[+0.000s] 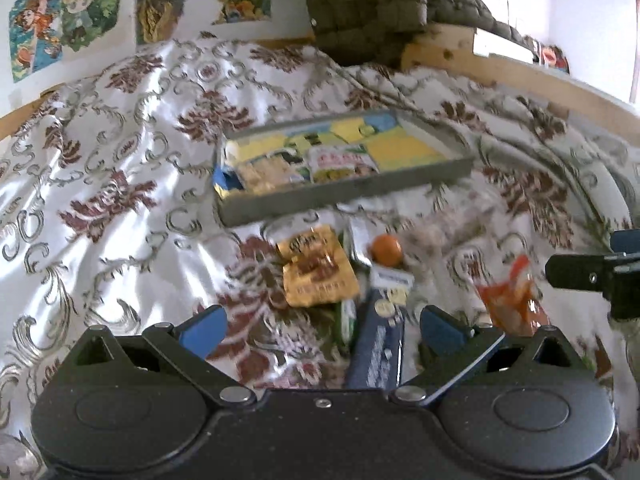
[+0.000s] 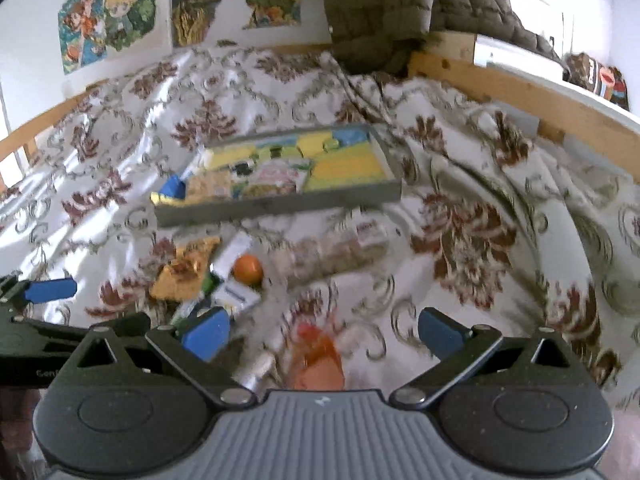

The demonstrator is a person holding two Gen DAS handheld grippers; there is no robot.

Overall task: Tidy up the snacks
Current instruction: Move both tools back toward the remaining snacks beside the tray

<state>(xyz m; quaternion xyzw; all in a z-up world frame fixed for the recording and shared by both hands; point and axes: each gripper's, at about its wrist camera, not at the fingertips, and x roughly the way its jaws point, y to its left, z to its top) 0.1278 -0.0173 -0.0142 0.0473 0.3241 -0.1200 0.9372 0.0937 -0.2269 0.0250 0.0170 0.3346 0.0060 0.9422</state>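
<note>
A grey tray [image 1: 420, 182] [image 2: 280, 204] with several snack packets inside rests on the patterned bedspread. In front of it lie a gold packet [image 1: 316, 272] [image 2: 184, 270], an orange ball-shaped snack [image 1: 386, 250] [image 2: 248, 268], a dark blue box [image 1: 380, 344], a clear roll of biscuits [image 2: 332, 254] and an orange-red packet [image 1: 516, 300] [image 2: 320, 356]. My left gripper [image 1: 320, 326] is open above the blue box. My right gripper [image 2: 320, 332] is open over the orange-red packet and holds nothing.
The floral bedspread [image 1: 120, 160] covers the whole bed. A wooden bed frame [image 2: 520, 92] runs along the right and back. A quilted olive jacket [image 1: 360, 4] hangs at the back, beside cartoon posters [image 1: 72, 16] on the wall.
</note>
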